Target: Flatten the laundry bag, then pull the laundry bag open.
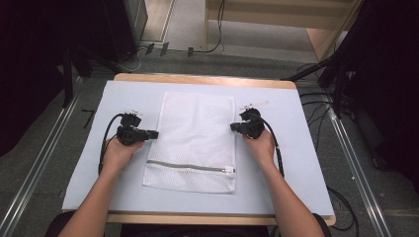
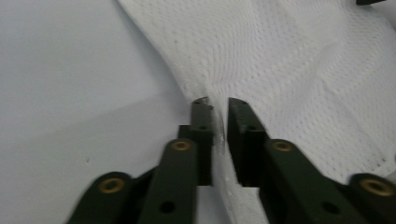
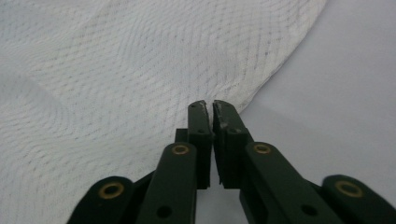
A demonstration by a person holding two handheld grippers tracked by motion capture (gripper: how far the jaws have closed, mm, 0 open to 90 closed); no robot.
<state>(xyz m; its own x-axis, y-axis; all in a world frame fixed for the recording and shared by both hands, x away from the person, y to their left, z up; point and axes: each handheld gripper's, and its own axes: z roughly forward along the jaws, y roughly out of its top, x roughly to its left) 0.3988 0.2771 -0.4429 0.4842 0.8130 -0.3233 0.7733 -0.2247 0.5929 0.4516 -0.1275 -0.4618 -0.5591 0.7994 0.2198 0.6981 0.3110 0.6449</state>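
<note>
A white mesh laundry bag (image 1: 192,133) lies flat on the table with its grey zipper (image 1: 190,166) near the front edge. My left gripper (image 1: 154,133) is at the bag's left edge. In the left gripper view its jaws (image 2: 218,101) stand a little apart, and the puckered edge of the bag (image 2: 289,70) runs into the gap. My right gripper (image 1: 232,127) is at the bag's right edge. In the right gripper view its jaws (image 3: 208,103) are nearly together, with only a thin slit between them and the bag's edge (image 3: 140,70) at their tips.
A pale blue sheet (image 1: 296,163) covers the wooden table. Cables trail from both grippers toward the front corners. Dark stands and floor rails flank the table on both sides, and a wooden frame stands beyond it.
</note>
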